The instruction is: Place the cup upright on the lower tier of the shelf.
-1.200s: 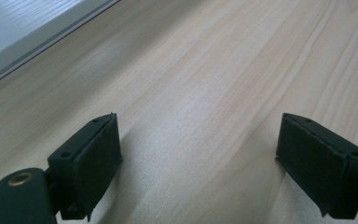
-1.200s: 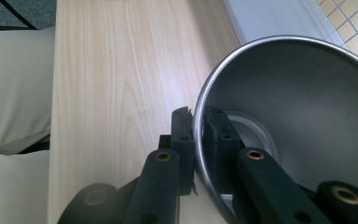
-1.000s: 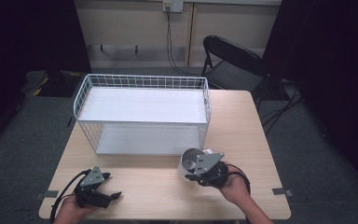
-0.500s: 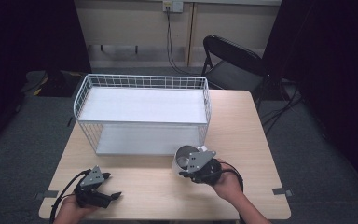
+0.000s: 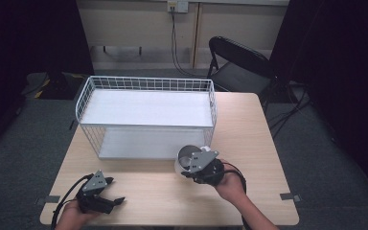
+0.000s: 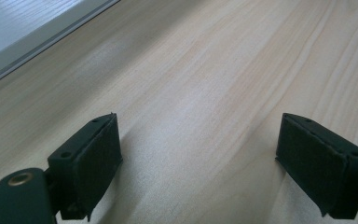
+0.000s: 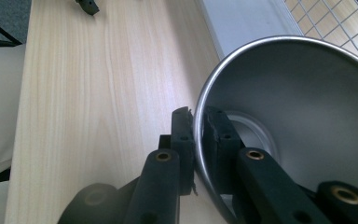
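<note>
Table: a light wooden top [image 5: 249,124], seen from above, with a white wire basket [image 5: 146,117] standing on its far half.
Basket: two levels, a white upper shelf and a white floor below; its long front faces the person.
Right gripper: the right gripper [image 5: 191,165] is held by the right hand [image 5: 230,184] just in front of the basket's right front corner, above the table's near middle.
Right jaws: closed down narrow on the wall of a metal cup [image 7: 289,116]; one jaw is pressed to the outside of the wall, the other to the inside, just below the rim.
Cup: a shiny steel cup [image 5: 184,155], tipped so that its mouth faces up and away from the hand; in the right gripper view its open mouth and flat bottom are plain, and the basket's floor and wire grid lie just beyond it. Whether it touches the table cannot be told.
Left gripper: the left gripper [image 5: 106,200] is held by the left hand [image 5: 74,213] at the table's near left corner, low over the wood, well apart from the cup.
Left jaws: spread wide, with bare wood grain between the two black pads [image 6: 95,161]; the basket's pale base edge crosses the far left corner of the left gripper view.
Chair: a dark folding chair [image 5: 239,64] stands beyond the table's far right corner.
</note>
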